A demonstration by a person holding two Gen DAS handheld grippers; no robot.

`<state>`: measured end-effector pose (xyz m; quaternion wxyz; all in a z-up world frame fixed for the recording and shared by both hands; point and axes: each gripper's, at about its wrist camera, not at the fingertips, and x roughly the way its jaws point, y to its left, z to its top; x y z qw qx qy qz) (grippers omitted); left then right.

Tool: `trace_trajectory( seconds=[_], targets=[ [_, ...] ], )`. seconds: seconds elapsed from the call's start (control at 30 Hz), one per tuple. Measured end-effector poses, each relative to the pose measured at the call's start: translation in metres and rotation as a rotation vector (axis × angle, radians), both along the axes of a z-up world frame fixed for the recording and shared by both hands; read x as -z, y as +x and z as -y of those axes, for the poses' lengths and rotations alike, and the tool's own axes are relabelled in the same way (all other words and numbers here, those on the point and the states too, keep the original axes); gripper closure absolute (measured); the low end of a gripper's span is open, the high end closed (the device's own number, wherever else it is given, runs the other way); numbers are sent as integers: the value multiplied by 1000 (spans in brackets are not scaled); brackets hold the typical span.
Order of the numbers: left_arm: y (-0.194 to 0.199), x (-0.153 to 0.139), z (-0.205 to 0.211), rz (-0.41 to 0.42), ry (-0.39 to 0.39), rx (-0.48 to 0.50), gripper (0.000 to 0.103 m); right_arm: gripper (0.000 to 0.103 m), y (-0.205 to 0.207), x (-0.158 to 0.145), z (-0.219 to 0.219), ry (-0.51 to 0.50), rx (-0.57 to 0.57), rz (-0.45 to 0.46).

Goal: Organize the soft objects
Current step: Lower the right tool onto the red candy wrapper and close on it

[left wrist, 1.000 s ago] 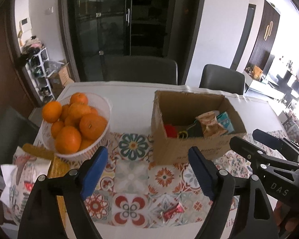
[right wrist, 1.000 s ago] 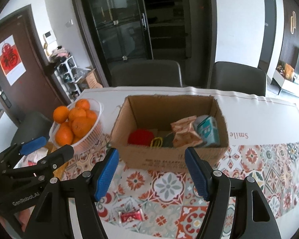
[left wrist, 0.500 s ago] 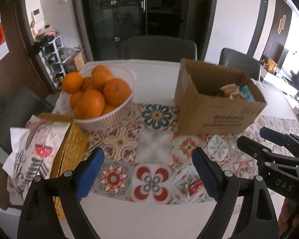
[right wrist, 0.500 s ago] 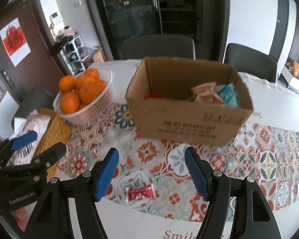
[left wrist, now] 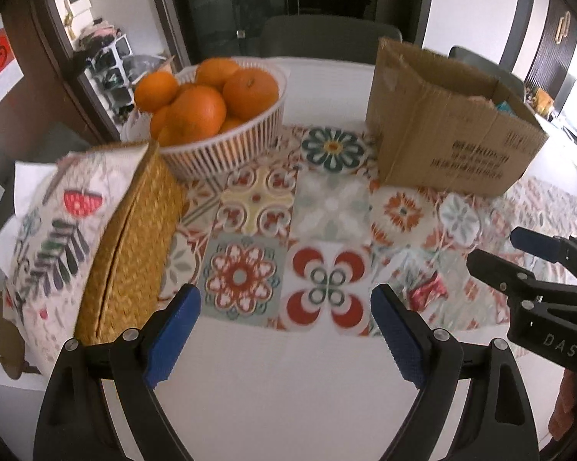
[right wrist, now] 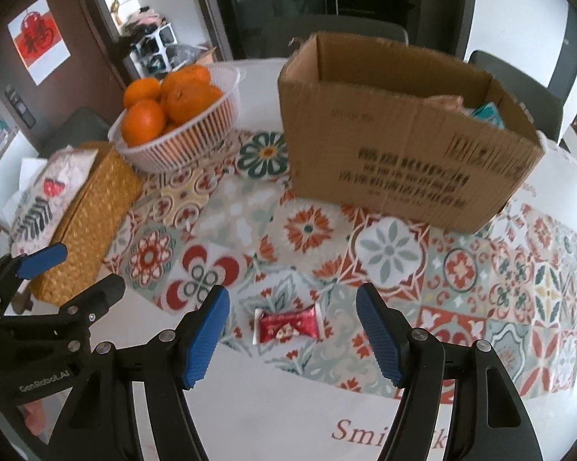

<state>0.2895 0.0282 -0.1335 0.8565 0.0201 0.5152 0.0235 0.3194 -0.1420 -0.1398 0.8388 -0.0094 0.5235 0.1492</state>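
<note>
Candy packet (right wrist: 287,324), red and small, lies flat on the patterned cloth (right wrist: 307,226) at the lower middle of the right wrist view, framed between the spread, empty fingers of the right gripper (right wrist: 292,336), which touch nothing. In the left wrist view the same packet shows at the lower right, blurred, while the left gripper (left wrist: 286,336) has its fingers released wide over bare worktop (left wrist: 288,384), holding nothing.

From here the likeliest slip is the pinch itself: the packet is thin and slick, so fingers closing too high would probably skate over it, and closing too low could catch the cloth and drag it. The two grippers sit close together, the left one's fingers (right wrist: 42,259) showing at the lower left of the right view, so a sideways drift might knock them.

Farther up, the cardboard box (right wrist: 403,146) stands in the upper middle, already holding soft packets; clipping its near wall on the lift could shove it. To its left, the bowl of oranges (right wrist: 177,123) and the wicker tissue box (right wrist: 85,230) stand near.
</note>
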Motion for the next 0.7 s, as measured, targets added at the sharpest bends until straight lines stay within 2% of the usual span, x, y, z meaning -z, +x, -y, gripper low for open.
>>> trace_trajectory(
  seconds=[0.4,0.7],
  targets=[
    [-12,42,-10,-103,14,-45,12,33,0,48,-15,-1,-81,-110],
    [-11,64,-15,-152,26,-67,12,33,11,82,-23,-60,-129,-192]
  ],
)
